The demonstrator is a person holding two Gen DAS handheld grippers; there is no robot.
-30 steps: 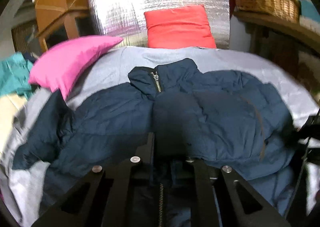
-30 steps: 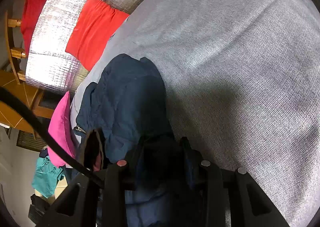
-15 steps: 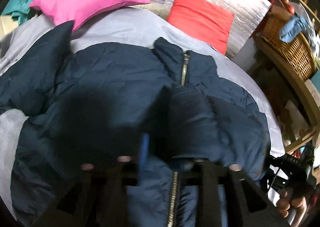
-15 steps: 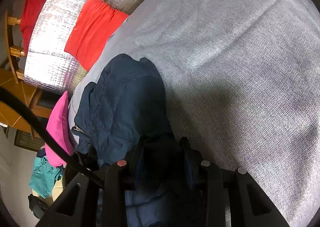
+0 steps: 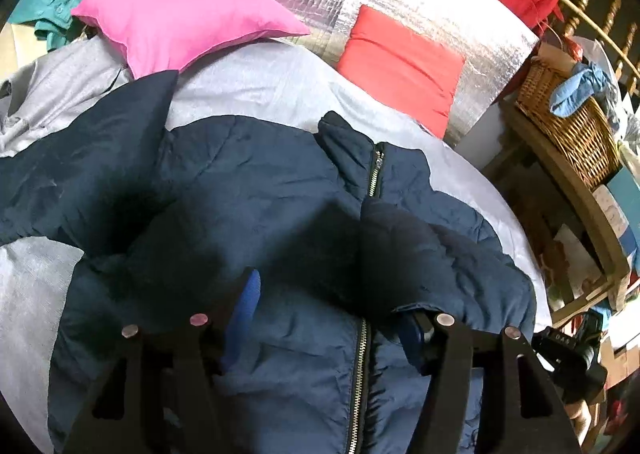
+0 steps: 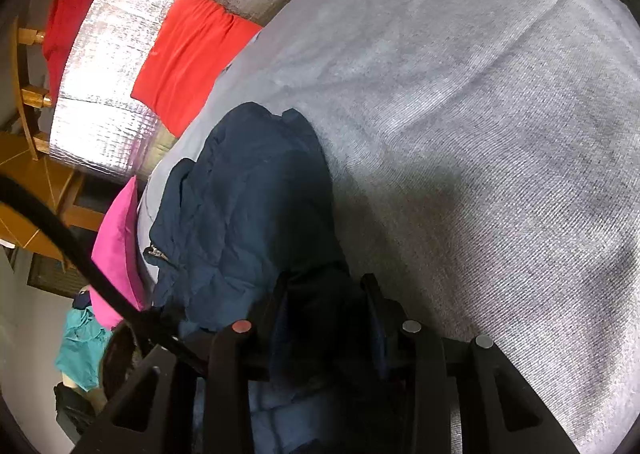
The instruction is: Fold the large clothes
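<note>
Navy puffer jacket (image 5: 260,190) lies spread front-up on the grey-sheeted bed (image 5: 256,90), zip part open, collar toward the headboard end. Left tongs (image 5: 332,314) spread wide over the jacket's front w/ nothing between them; one blue pad (image 5: 246,306) shows. Right tongs (image 6: 324,294) are clamped on a bunched fold of the jacket at the bed's right side. Pink pillow (image 5: 180,26) & red cushion (image 5: 404,62) sit near the head; wicker basket (image 5: 568,122) off to the right.
</note>
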